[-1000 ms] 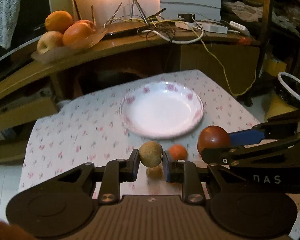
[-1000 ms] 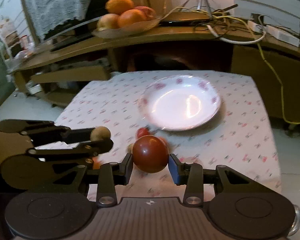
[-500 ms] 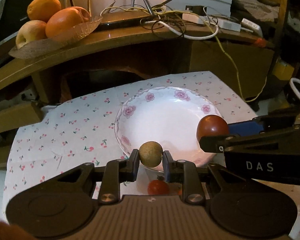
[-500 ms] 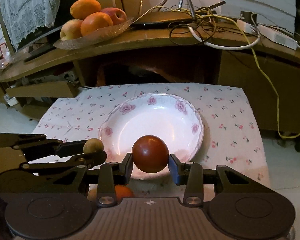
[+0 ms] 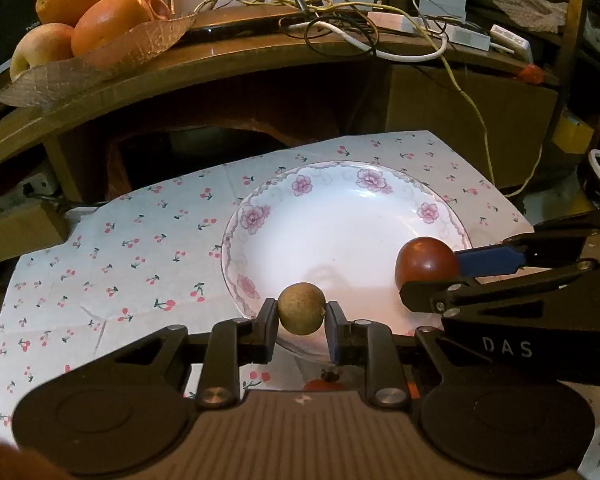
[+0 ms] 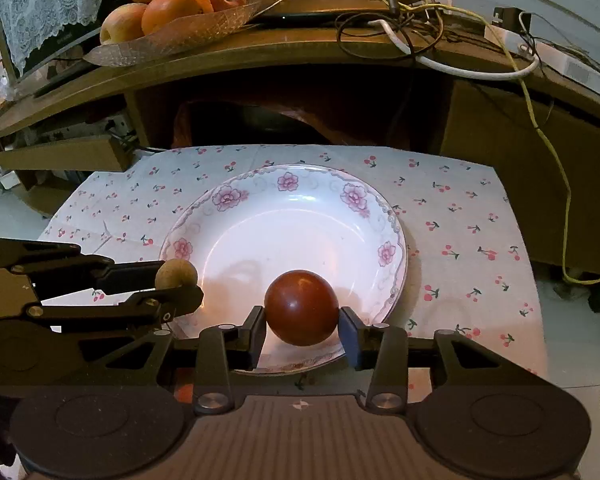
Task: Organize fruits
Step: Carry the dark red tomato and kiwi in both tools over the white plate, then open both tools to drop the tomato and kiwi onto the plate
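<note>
Starting at your left, the glass fruit dish (image 5: 100, 60) sits on the wooden shelf (image 5: 260, 64) behind the table, with two oranges and two apples piled in it. Below it, the cherry-print tablecloth (image 5: 120, 264) spreads over the table.

Your left gripper (image 5: 301, 316) is clamped narrow on the small brown fruit (image 5: 301, 309), one pad on each side of it. You hold that fruit over the near left rim of the flowered plate (image 5: 340, 184). In the right wrist view the same brown fruit (image 6: 176, 275) sits at the plate's left edge, in the tips of your left gripper (image 6: 178, 286).

The plate (image 6: 388, 216) lies in the middle of the cloth, and its white well has no fruit resting in it. Just under your left gripper, on the cloth at the plate's near edge, a small red fruit (image 5: 320, 385) shows, mostly hidden by the tool.

Further right, your right gripper (image 6: 302, 322) has the dark red fruit (image 6: 301, 307) between its pads, over the near part of the plate. Its jaws are opening, though both pads look to be touching the fruit. From the left wrist view that red fruit (image 5: 427, 261) hangs over the plate's right rim.

Behind, at the right end of the shelf, a tangle of cables (image 6: 412, 36) lies loose.
</note>
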A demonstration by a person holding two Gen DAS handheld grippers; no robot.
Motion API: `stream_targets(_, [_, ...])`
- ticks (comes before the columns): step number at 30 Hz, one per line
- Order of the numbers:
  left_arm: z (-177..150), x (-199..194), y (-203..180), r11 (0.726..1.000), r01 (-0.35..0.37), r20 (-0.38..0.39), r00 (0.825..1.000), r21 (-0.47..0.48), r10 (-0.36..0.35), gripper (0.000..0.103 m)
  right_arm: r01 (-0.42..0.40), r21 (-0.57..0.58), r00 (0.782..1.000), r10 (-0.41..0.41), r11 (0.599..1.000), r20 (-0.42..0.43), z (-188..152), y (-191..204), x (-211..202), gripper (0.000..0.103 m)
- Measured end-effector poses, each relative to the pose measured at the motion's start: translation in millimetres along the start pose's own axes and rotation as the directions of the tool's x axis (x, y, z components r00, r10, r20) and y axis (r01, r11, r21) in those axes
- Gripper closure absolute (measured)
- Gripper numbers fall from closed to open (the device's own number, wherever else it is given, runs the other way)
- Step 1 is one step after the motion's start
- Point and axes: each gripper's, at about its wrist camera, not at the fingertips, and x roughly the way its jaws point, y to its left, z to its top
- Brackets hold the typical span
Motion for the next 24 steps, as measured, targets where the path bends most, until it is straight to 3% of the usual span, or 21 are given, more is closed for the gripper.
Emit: stream_targets(24, [-0.5,-18.0,-4.9,1.0,-0.003,0.029,1.0,0.008,0.003,0.067,-0.001,0.019,0.999,0.0,1.0,0.049,-0.2,-4.1,-15.3,0.054])
